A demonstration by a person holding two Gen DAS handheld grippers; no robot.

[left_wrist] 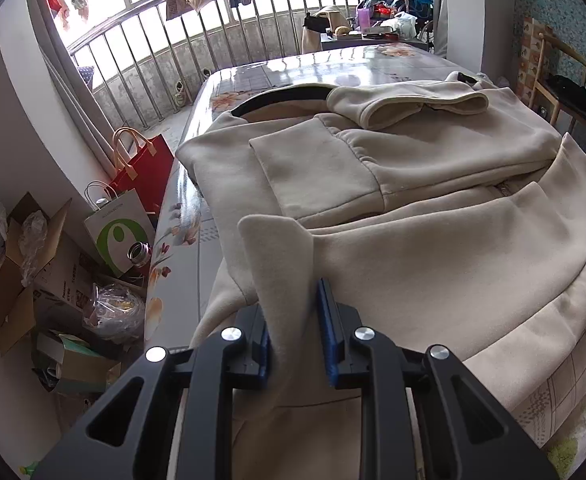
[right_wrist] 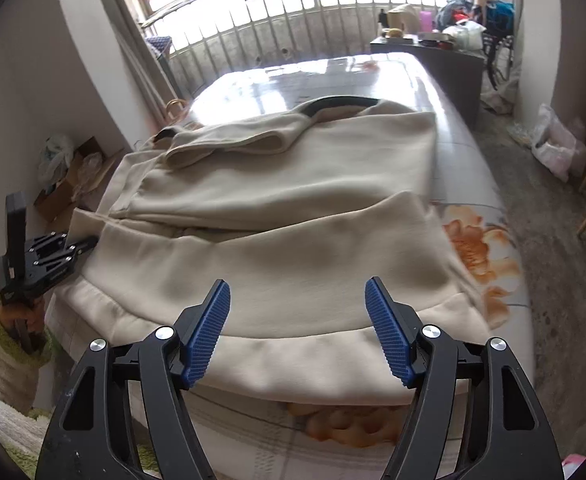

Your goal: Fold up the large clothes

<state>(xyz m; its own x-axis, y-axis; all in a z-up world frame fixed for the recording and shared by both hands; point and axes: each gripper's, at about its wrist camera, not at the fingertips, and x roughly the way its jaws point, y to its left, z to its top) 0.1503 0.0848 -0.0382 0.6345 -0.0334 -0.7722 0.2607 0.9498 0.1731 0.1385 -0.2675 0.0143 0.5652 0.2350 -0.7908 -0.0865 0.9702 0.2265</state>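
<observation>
Fleece fills most of what I see: a large beige jacket [left_wrist: 413, 184] lies spread over the glossy floral table [left_wrist: 293, 68], already folded partly onto itself, its dark-lined collar at the far end and a sleeve laid across the upper part. The ribbed hem runs along the near edge of the table, closest to me.

My left tongs [left_wrist: 295, 320] are clenched on a flap of the jacket's near left corner; the cloth stands up between the blue pads [left_wrist: 329, 336] in a pointed fold. In the right wrist view the same tongs [right_wrist: 83, 246] show at the far left, at the jacket's edge, with my hand in a green-cuffed fuzzy sleeve [right_wrist: 5, 344] behind them.

My right tongs [right_wrist: 297, 328] are released, the jaws standing wide apart above the hem with nothing between them; I cannot tell whether the tips touch the cloth.

Beside the table on the left sit a red bag [left_wrist: 145, 168], a white paper bag with a green mark [left_wrist: 119, 232], and cardboard boxes [left_wrist: 17, 280]. A metal railing [left_wrist: 165, 52] stands beyond the table.
</observation>
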